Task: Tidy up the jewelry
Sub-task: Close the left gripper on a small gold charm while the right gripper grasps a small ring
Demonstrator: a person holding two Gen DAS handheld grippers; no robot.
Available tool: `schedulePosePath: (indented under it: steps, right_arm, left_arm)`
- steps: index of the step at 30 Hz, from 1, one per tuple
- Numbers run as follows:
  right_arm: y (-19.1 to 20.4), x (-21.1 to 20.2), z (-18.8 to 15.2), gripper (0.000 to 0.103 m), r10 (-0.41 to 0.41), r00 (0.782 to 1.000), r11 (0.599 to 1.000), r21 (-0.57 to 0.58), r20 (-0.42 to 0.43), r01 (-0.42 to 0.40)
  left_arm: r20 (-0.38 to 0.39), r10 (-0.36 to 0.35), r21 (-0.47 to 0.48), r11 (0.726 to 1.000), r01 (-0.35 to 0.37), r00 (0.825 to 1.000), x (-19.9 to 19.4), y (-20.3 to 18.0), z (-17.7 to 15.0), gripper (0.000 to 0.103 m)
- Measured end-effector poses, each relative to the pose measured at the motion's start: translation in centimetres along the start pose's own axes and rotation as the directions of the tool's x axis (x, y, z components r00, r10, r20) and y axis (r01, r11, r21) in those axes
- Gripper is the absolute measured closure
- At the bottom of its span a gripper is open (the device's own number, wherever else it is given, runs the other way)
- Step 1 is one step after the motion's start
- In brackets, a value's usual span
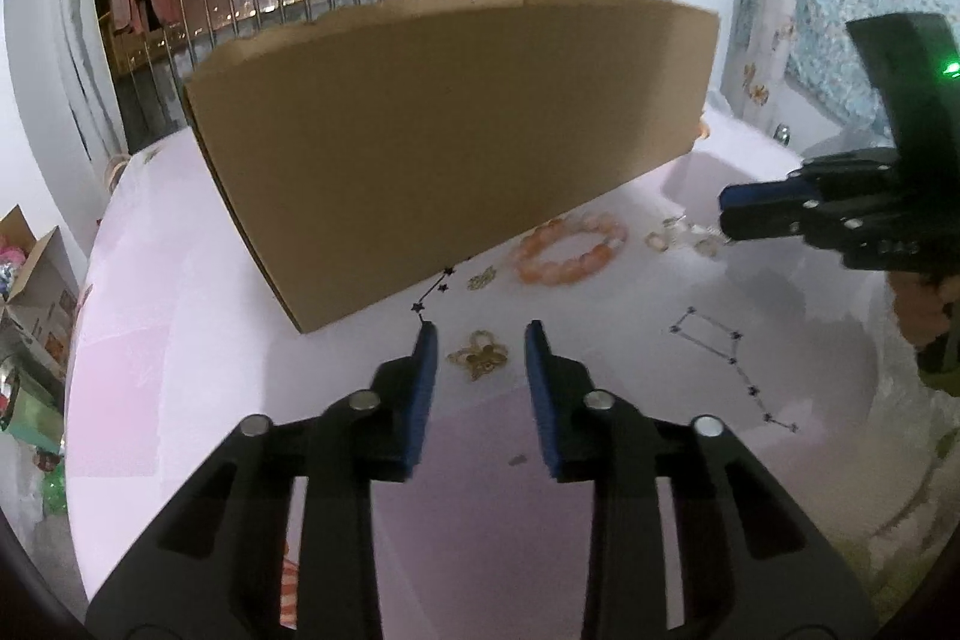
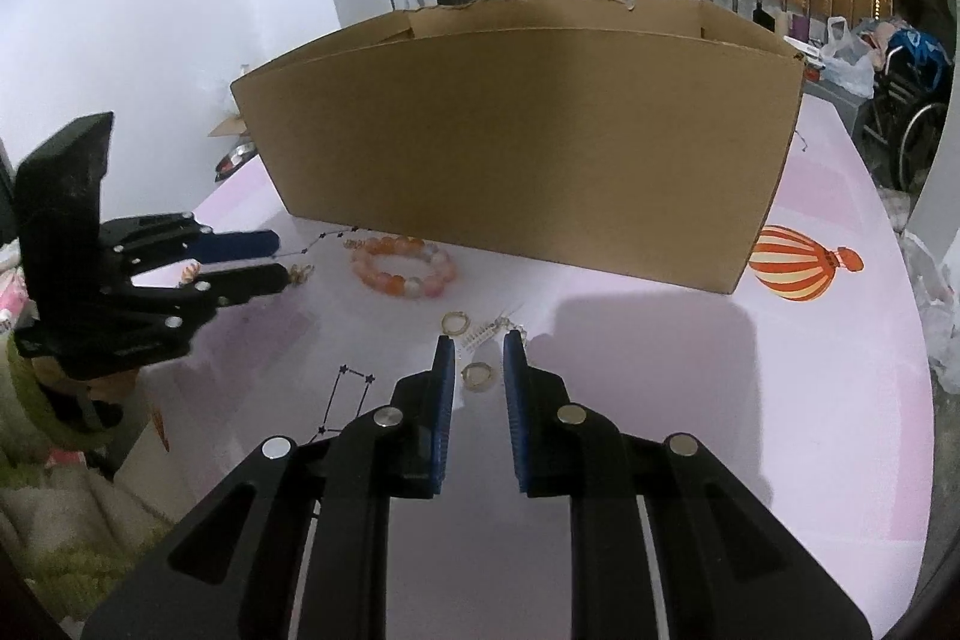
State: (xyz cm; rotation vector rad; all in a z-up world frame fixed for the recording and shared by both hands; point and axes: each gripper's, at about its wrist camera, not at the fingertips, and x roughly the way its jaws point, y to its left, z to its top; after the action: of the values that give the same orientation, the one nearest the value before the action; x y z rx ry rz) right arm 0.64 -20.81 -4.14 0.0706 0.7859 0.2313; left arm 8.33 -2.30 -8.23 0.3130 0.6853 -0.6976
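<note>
Blue-padded and black, my left gripper [image 1: 479,334] points down at a pale pink tabletop [image 1: 180,340]. Its jaws stand narrowly apart on either side of a gold flower-shaped earring [image 1: 478,355], which lies flat between the tips, neither pad touching it. My right gripper [image 2: 478,343] is likewise angled down, jaws narrow, with a small gold hoop earring [image 2: 478,375] lying loose between them. Just beyond it lie a second hoop [image 2: 456,322] and a pale, thin piece I cannot make out. Farther on rests an orange and pink bead bracelet [image 2: 402,267], flat, its oval running left to right. Behind it stands a cardboard box [image 2: 516,130], open-topped, long side facing me.
</note>
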Motion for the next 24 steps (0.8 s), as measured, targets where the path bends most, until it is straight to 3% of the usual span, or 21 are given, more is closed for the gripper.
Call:
schedulePosePath:
  steps: [7, 24]
  right_arm:
    - [-0.4, 0.2, -0.1, 0.086, 0.003, 1.000, 1.000, 0.023, 0.004, -0.003]
    - [-0.4, -1.0, -0.5, 0.086, 0.006, 1.000, 0.999, 0.039, 0.012, -0.007]
  left_arm:
    - [-0.018, 0.000, -0.002, 1.000, 0.000, 1.000, 0.6, 0.0, -0.1, 0.090]
    - [0.009, 0.031, 0.050, 0.998, -0.032, 0.999, -1.2, -0.8, -1.9, 0.091]
